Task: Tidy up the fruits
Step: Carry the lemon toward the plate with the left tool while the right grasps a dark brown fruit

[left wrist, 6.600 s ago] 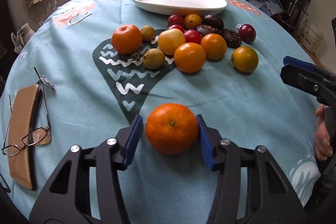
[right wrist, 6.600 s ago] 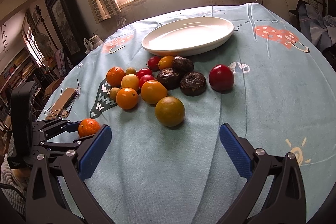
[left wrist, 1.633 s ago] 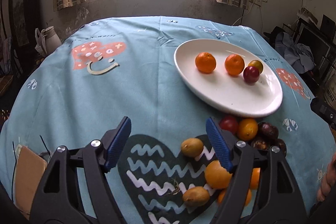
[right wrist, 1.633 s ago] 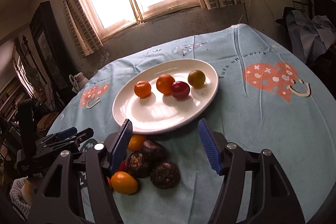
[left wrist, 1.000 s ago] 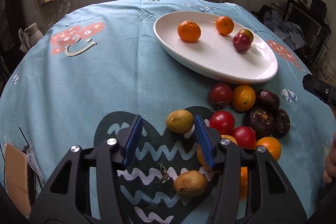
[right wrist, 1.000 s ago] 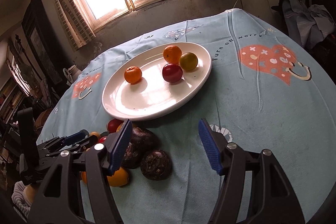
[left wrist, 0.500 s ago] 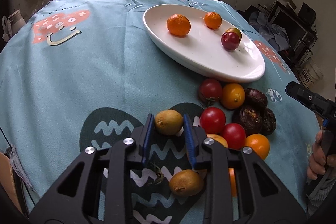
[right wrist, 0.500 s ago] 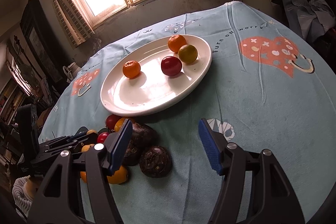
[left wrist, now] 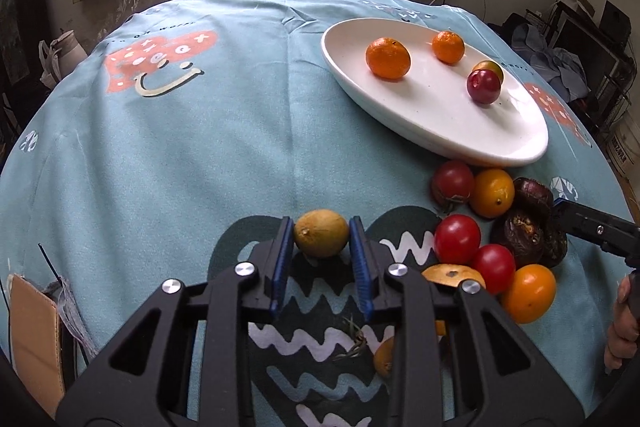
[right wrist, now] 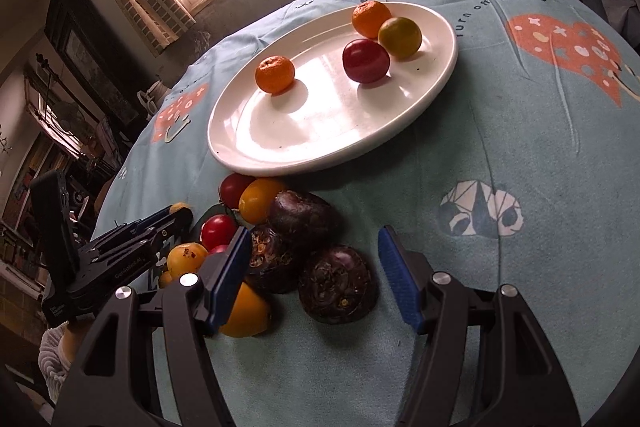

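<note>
**A:** Left claw (left wrist: 322,241) is pinching the yellow-green fruit (left wrist: 321,233), blue pads pressed to its two sides. Fruit sits low on the cloth, on the dark heart print near the table's near edge. Cannot tell if it has left the cloth.

**B:** Why that grip?

**A:** My reading: pads take it across its length at mid-height, so a round skin won't squirt out. It lay apart from the heap, so the fingers had room either side.

**B:** And the plate?

**A:** White plate (left wrist: 440,131) lies toward the far right edge. Four pieces on it: two mandarins (left wrist: 388,58), a dark red fruit (left wrist: 483,86) and a greenish-yellow one touching behind it. They are spread out, with bare plate at the near end — probably where this one goes.

**B:** Right claw?

**A:** Right claw (right wrist: 314,261) spread wide, holding nothing, hovering low over the dark wrinkled fruits (right wrist: 338,285). One sits between its fingers, untouched. Looks lined up for the next pick.

**B:** What remains?

**A:** Heap (left wrist: 480,227) just off the plate's near rim: red, orange and dark pieces crowded and touching. Pulling one may roll its neighbours. Task is under half done, I'd judge.
</note>
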A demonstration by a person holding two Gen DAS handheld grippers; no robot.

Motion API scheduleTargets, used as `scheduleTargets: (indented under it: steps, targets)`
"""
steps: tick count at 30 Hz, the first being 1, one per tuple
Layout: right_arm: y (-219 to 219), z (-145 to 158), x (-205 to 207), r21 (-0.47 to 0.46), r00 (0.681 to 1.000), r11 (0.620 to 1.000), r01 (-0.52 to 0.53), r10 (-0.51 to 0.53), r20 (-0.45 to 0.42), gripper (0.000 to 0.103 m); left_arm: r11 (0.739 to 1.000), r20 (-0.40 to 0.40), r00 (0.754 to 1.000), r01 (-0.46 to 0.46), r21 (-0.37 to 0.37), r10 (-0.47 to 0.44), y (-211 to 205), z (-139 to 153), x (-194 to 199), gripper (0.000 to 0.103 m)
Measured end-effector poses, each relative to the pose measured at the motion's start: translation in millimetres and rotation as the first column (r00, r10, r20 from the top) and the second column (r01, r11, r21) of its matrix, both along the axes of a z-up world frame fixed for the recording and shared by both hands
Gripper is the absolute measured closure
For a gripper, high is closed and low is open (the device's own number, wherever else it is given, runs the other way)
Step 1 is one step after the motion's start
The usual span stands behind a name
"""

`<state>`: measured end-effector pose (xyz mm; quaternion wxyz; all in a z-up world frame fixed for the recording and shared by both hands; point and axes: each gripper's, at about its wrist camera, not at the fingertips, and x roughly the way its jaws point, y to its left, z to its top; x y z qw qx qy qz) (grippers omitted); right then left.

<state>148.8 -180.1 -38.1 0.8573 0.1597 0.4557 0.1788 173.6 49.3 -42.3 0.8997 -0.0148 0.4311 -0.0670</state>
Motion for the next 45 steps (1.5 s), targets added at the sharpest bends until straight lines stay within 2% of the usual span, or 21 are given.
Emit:
scheduleTargets:
  steps: [3,8,9,13,20,28,32,34,36,38,41,42,43,44,45]
  targets:
    - [3.0,-5.4,5.9,0.008,1.000,1.000,0.010,-0.010,-0.013,0.038,1.000,-0.002,1.000,-0.003,-0.015,0.003,1.5,-0.5,1.0,0.074]
    - [1.0,-4.8,6.7,0.033,1.000,0.999,-0.001,0.001,0.012,0.059,1.000,0.001,1.000,-0.001,-0.011,0.001,0.5,-0.9,0.7,0.074]
    - [-0.1,-2.6,5.6,0.045,1.000,0.999,-0.003,0.002,0.021,0.066,1.000,0.000,1.000,-0.002,-0.014,0.002,0.9,-0.7,0.6,0.074]
    - [-3.2,-2.2,4.4,0.051,1.000,0.999,-0.012,0.011,0.014,0.066,0.998,-0.011,1.000,0.005,-0.057,-0.005,4.4,-0.2,0.7,0.074]
    - [1.0,-0.8,8.2,0.035,0.999,0.999,-0.007,0.006,0.040,0.066,0.997,-0.014,1.000,0.003,-0.072,-0.004,6.1,-1.7,1.3,0.074]
    - [-7.7,8.9,-2.7,0.097,0.998,0.995,-0.022,0.016,0.060,0.067,0.977,-0.019,1.000,0.001,-0.215,-0.005,19.3,5.8,-0.3,0.074]
    - [-12.7,11.9,-5.0,0.150,0.999,0.988,-0.023,0.016,0.052,0.067,0.974,-0.011,1.000,-0.013,-0.226,0.010,19.0,9.2,-2.2,0.074]
    - [-18.4,21.1,-9.0,0.167,0.996,0.986,-0.016,0.002,0.084,0.067,0.981,0.033,0.999,0.000,-0.196,0.006,11.4,19.9,-7.4,0.074]
    - [-23.1,31.8,-9.2,0.181,0.993,0.983,0.007,-0.029,0.118,0.066,0.980,0.062,0.998,0.035,-0.198,-0.023,-1.0,32.7,-7.1,0.074]
    - [-24.1,40.7,0.2,0.165,0.989,0.986,0.036,-0.059,0.138,0.066,0.977,0.075,0.995,0.073,-0.202,-0.058,-18.3,45.7,3.7,0.074]
    - [-17.4,47.6,19.2,0.118,0.982,0.991,0.058,-0.078,0.171,0.066,0.984,0.110,0.992,0.079,-0.163,-0.062,-45.9,61.5,26.7,0.074]
    - [-15.1,47.9,23.2,0.105,0.977,0.993,0.057,-0.077,0.197,0.065,0.983,0.109,0.992,0.080,-0.164,-0.062,-52.6,62.2,34.2,0.073]
    - [-13.8,47.3,25.7,0.094,0.972,0.994,0.062,-0.081,0.221,0.052,0.984,0.102,0.993,0.076,-0.162,-0.060,-58.1,60.3,39.9,0.069]
    - [-14.1,46.4,26.5,0.078,0.968,0.994,0.077,-0.094,0.234,0.037,0.986,0.100,0.994,0.062,-0.153,-0.047,-61.5,57.0,43.9,0.044]
    - [-16.0,46.4,24.9,0.058,0.963,0.993,0.099,-0.110,0.246,0.020,0.988,0.116,0.993,0.043,-0.146,-0.026,-61.0,54.5,43.9,0.028]
